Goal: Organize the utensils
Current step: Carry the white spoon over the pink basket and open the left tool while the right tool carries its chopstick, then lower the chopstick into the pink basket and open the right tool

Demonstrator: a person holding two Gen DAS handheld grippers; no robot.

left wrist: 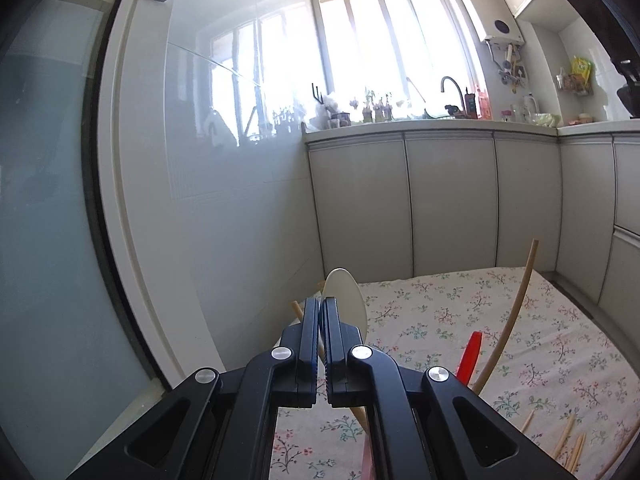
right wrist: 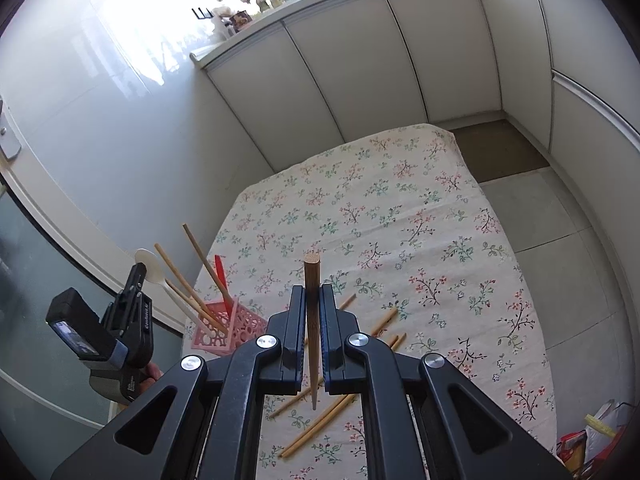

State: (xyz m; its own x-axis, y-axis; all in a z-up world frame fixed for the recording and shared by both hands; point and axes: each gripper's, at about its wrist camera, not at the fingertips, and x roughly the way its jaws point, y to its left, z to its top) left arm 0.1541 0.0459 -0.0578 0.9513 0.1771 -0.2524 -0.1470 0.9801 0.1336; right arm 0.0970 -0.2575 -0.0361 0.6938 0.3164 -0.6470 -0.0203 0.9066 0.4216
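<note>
Room: kitchen corner with pale cabinet fronts, a bright window over the counter, and a table (right wrist: 400, 216) under a flowered cloth.
Holder: pink openwork basket (right wrist: 240, 326) near the table's left edge, already carrying several bamboo chopsticks (right wrist: 176, 276) and a red utensil (right wrist: 221, 280), all leaning up and out.
Left tongs (left wrist: 320, 312): shut on the handle of a white spoon (left wrist: 346, 300), bowl end up and beyond the tips; in the right wrist view the spoon's handle slants down toward the basket, though whether its end is already inside is hard to make out.
Right tongs (right wrist: 313, 300): shut on a dark wooden chopstick (right wrist: 312, 308), held above the near middle of the table.
Chopstick axis: long axis runs nearly straight along the fingers; thick flat end points up and away, thin tip points down toward the cloth.
Loose pieces: more bamboo chopsticks (right wrist: 320, 428) lie scattered on the cloth beneath and just beyond the right tongs.
Step in hand: likely seating the spoon in the basket while the dark chopstick waits its turn.
Doing it well: keep the spoon's handle end lowest, steer it into an open gap between the leaning sticks, let go only once it rests against the basket wall; then bring the chopstick over tip-down, without knocking the light basket over.
</note>
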